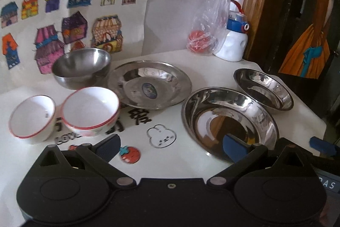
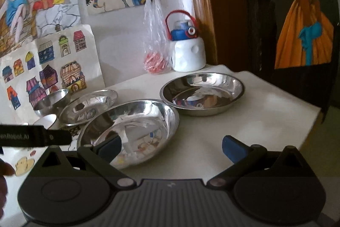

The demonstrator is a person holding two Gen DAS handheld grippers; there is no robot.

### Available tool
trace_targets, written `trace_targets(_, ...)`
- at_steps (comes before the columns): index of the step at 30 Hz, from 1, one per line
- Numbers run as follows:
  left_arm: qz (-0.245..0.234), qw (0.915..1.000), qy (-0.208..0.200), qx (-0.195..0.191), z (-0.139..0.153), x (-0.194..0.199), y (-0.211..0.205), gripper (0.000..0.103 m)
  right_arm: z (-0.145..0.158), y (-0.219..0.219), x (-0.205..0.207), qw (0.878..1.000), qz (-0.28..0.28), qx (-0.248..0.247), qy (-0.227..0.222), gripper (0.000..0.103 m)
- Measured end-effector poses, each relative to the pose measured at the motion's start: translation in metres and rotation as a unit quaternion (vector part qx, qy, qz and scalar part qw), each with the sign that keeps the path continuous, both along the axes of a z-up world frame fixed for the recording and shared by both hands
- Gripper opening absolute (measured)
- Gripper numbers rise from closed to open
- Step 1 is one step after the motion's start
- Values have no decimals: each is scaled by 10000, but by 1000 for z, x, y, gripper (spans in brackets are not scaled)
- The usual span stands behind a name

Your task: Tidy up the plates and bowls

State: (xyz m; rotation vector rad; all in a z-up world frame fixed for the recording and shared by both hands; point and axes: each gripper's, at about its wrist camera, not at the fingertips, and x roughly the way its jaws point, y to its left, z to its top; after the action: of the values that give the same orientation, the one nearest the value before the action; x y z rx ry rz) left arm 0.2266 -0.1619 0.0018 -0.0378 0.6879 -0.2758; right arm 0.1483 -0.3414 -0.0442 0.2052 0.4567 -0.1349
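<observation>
The left gripper is spread wide and holds nothing; it hangs over the table at lower centre of its frame. Its right pad overlaps the near rim of the near steel plate.

The right gripper is likewise spread and empty, and its left pad overlaps the same plate.

The far steel plate sits at centre right, close to the table's right edge, with bare tabletop in front of it.

At centre of the left view lies the stickered steel plate. To its left are the steel bowl and two red-rimmed white bowls.

In the right view, the left gripper's body hides most of the white bowls. A plastic bag and a bottle stand at the wall.
</observation>
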Motion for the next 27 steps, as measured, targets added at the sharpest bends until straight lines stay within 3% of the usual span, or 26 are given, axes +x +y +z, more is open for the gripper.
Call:
trace_targets(5,93,9997,143,-154,-7,17,-12,102,-4,-12,24,9996,171,211,23,101)
trace_targets(12,320,9981,356,-395,-17,34,-18,98,-10,-20,37,9983,257,509,110,92)
trace_targets(16,396,9968,511,-470,-23,41,-19,90,-13,-22,42,9971,341,665,152,77)
trace_targets(22,347,9961,582,-568,-26,44,-22,70,-15,-21,48,9964,337,744,221,50)
trace_targets(25,225,9960,611,-611,-26,44,-24,49,-16,-20,48,9950,384,897,222,33)
trace_targets(26,198,9958,635,-623,-26,43,-24,42,-16,-20,48,9948,371,921,240,31)
trace_targets(27,169,9958,649,-626,-26,43,-25,38,-16,-19,47,9949,355,909,248,26)
